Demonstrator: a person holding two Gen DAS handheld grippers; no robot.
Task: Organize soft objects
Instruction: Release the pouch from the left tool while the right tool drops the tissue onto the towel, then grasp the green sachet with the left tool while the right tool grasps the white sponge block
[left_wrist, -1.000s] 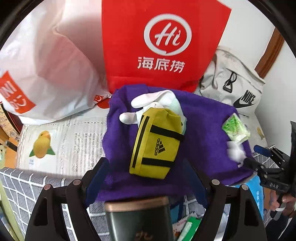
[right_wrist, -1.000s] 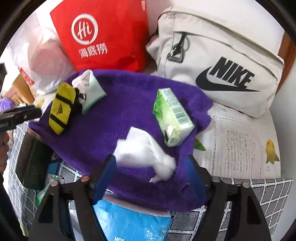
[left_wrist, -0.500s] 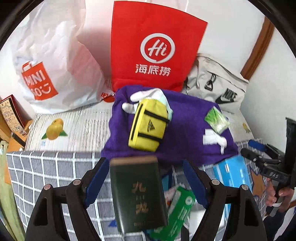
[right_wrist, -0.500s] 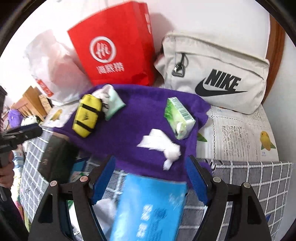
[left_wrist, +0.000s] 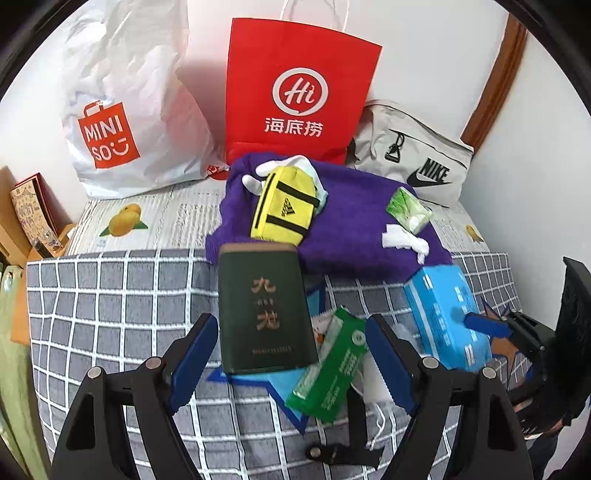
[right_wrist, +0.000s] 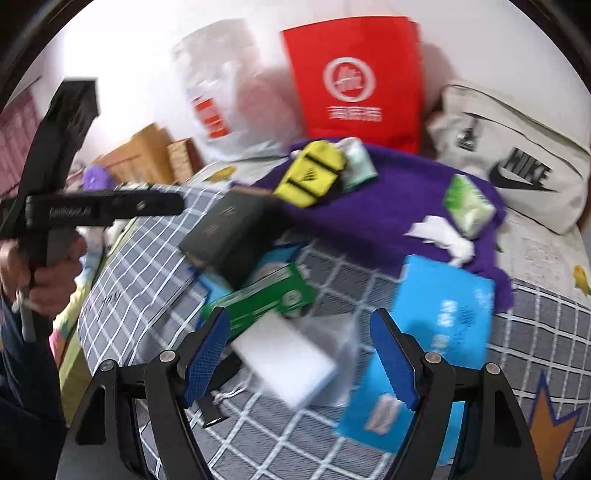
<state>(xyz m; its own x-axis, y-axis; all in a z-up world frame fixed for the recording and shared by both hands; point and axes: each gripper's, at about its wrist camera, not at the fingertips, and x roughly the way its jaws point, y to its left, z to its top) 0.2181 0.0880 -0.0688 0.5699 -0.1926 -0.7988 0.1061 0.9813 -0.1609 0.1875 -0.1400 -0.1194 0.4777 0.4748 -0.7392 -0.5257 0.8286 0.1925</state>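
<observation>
- Both hand-held grippers I'm steering, left (left_wrist: 286, 363) and right (right_wrist: 297, 356), gape wide with nothing gripped (right view blurred).
- Yellow pouch (left_wrist: 284, 210) lies on the purple towel (left_wrist: 354, 229), with a crumpled tissue (left_wrist: 404, 240) nearby.

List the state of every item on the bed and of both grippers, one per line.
Left gripper: open, empty.
Right gripper: open, empty.
Yellow zip pouch: closed, lying on purple towel.
Purple towel: spread, rumpled.
Green tissue pack: opened.
White tissue: crumpled on the towel.
Dark green box: closed, flat.
Red paper bag: upright.
</observation>
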